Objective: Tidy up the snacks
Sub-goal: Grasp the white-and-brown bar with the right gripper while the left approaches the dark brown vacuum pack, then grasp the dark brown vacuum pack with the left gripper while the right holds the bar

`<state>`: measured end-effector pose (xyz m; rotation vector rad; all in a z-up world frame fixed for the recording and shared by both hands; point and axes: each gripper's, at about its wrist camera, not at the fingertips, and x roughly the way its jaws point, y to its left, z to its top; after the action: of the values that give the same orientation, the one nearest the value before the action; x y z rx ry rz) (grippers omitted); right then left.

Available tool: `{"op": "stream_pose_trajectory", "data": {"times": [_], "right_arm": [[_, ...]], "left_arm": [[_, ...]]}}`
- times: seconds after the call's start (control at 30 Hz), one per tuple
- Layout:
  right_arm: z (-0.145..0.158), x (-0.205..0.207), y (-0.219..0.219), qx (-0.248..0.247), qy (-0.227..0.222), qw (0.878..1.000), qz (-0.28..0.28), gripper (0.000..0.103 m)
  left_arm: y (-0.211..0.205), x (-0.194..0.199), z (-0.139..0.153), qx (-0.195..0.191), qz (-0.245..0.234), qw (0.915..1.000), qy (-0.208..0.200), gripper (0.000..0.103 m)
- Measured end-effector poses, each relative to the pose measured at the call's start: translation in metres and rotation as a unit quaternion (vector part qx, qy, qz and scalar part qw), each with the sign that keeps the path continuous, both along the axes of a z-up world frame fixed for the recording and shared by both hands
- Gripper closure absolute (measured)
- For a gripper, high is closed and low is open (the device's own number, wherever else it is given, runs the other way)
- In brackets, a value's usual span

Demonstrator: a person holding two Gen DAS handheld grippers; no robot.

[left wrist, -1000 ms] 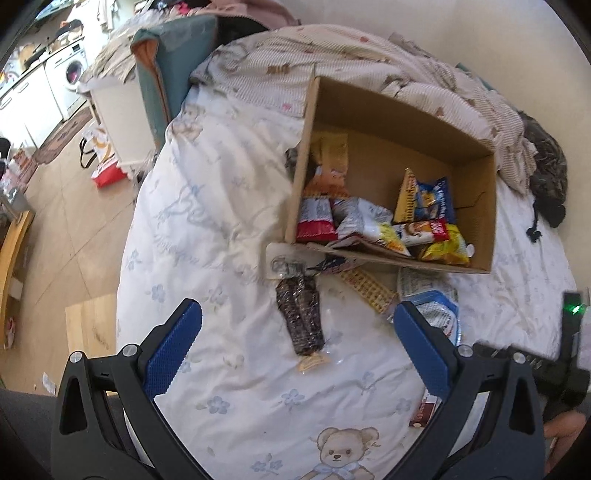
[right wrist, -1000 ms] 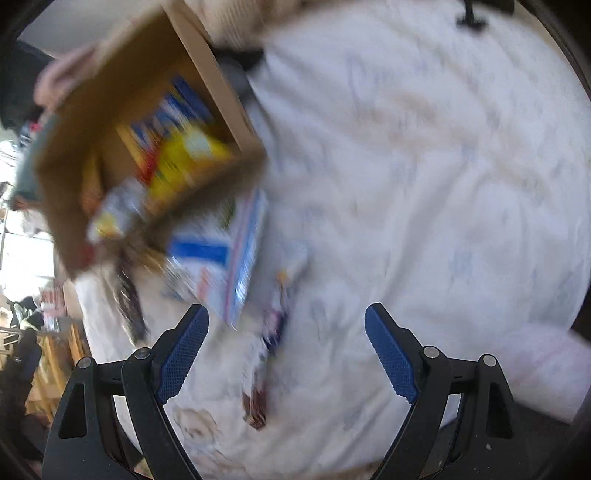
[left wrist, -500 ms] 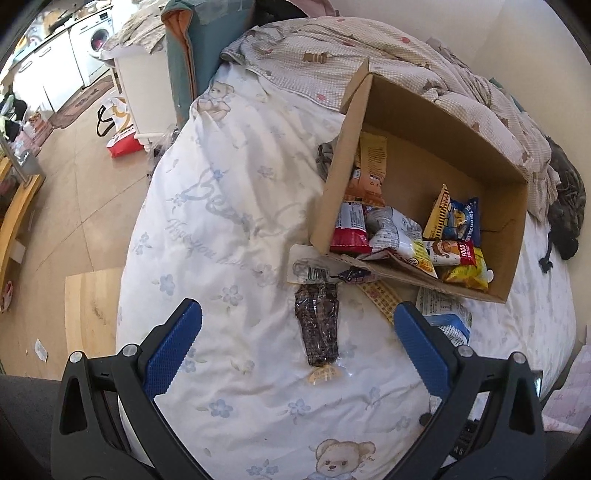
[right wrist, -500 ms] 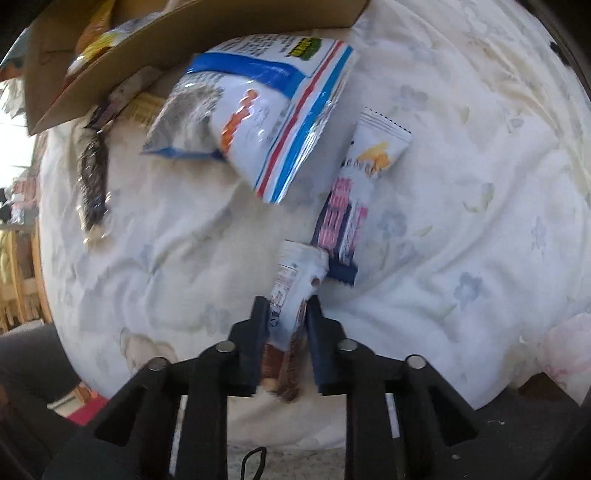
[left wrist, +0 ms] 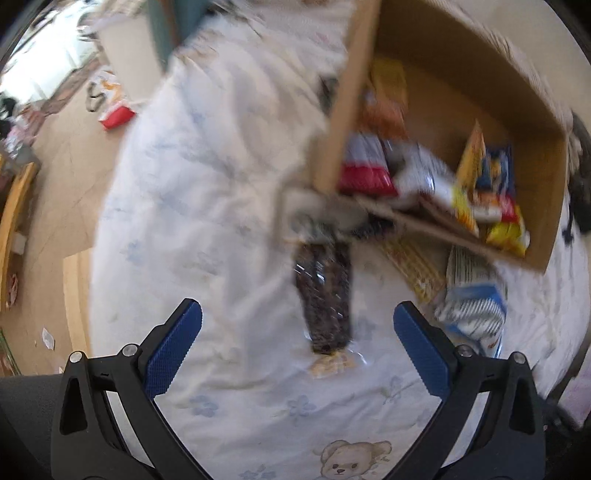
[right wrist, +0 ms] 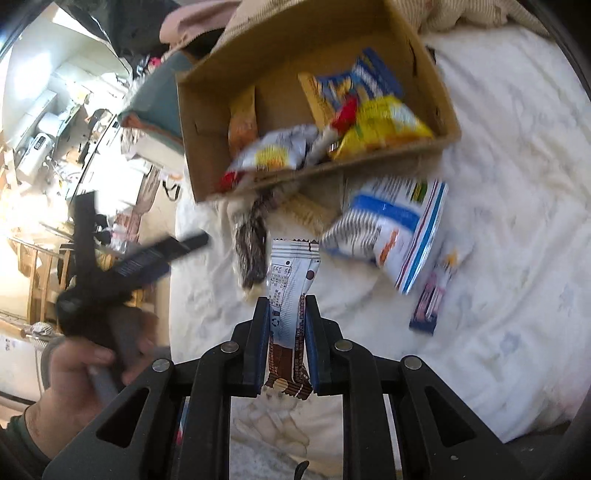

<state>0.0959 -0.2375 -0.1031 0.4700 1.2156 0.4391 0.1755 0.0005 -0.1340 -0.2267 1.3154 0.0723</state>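
Observation:
A cardboard box holding several snack packets lies on the white floral bed. My right gripper is shut on a white and brown snack bar and holds it lifted above the bed, in front of the box. My left gripper is open and empty over a dark snack packet that lies on the sheet. A blue and white bag and a small pink and blue packet lie near the box. The left gripper also shows in the right wrist view.
A yellow waffle-patterned packet lies against the box's front wall. A rumpled beige blanket is behind the box. The bed edge drops to a wooden floor on the left, with a red and white bag there.
My right gripper has lifted the snack bar off the bed and swung to face the box. My left gripper has moved closer to the dark packet, staying open.

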Motion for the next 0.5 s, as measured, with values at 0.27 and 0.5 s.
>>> {"op": "stream_pose_trajectory", "data": {"times": [0.27,0.5], "right_arm": [[-0.003,0.008,-0.018,-0.005,0.013,0.999,-0.031,0.084],[-0.001,0.011,-0.026,-0.018,0.017,0.998,-0.057,0.084]], "left_arm": [[-0.022,0.018,-0.034,-0.004,-0.013,0.9986,0.050,0.001],[-0.027,0.029,-0.071,0.036,-0.011,0.9964,0.076,0.000]]}}
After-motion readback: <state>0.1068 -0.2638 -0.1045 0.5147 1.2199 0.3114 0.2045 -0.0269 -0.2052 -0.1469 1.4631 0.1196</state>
